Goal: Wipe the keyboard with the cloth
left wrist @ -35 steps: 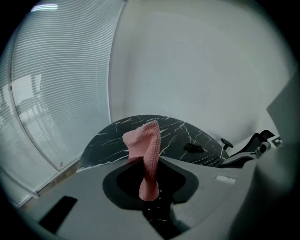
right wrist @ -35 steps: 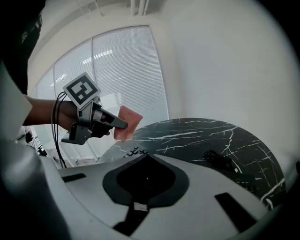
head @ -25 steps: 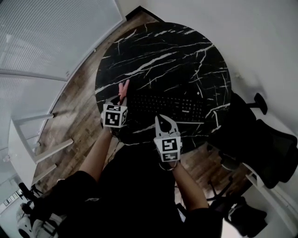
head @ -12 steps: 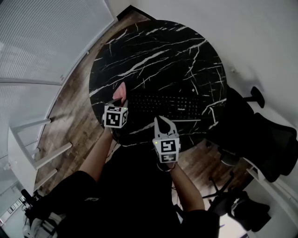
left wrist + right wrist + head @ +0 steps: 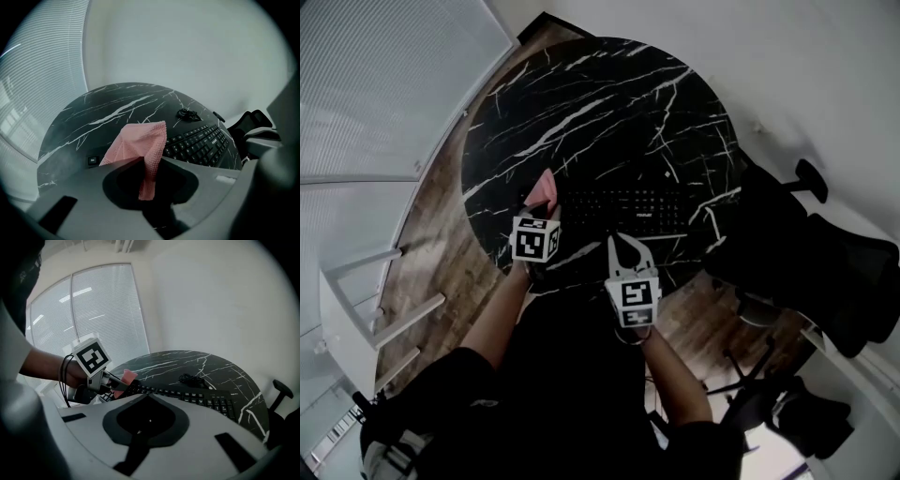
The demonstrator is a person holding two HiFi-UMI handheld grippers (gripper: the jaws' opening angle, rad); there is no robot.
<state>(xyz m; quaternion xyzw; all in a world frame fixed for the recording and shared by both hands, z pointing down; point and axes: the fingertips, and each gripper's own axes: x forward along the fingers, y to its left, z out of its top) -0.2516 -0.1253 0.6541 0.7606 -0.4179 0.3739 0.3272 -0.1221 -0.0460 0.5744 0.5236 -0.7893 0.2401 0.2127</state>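
Observation:
A black keyboard lies on the near half of a round black marble table. My left gripper is shut on a pink cloth, and holds it just above the keyboard's left end. In the left gripper view the cloth hangs folded from the closed jaws, with the keyboard to the right of it. My right gripper is shut with nothing in it, at the table's near edge in front of the keyboard. The right gripper view shows the left gripper, the cloth and the keyboard.
A coiled black cable lies on the table behind the keyboard. Black office chairs crowd the table's right side. A white rack stands on the wood floor at the left, below window blinds.
The head view has drifted, so the table sits further left in the picture. The left gripper with the cloth has edged slightly towards the keyboard. The right gripper has barely moved.

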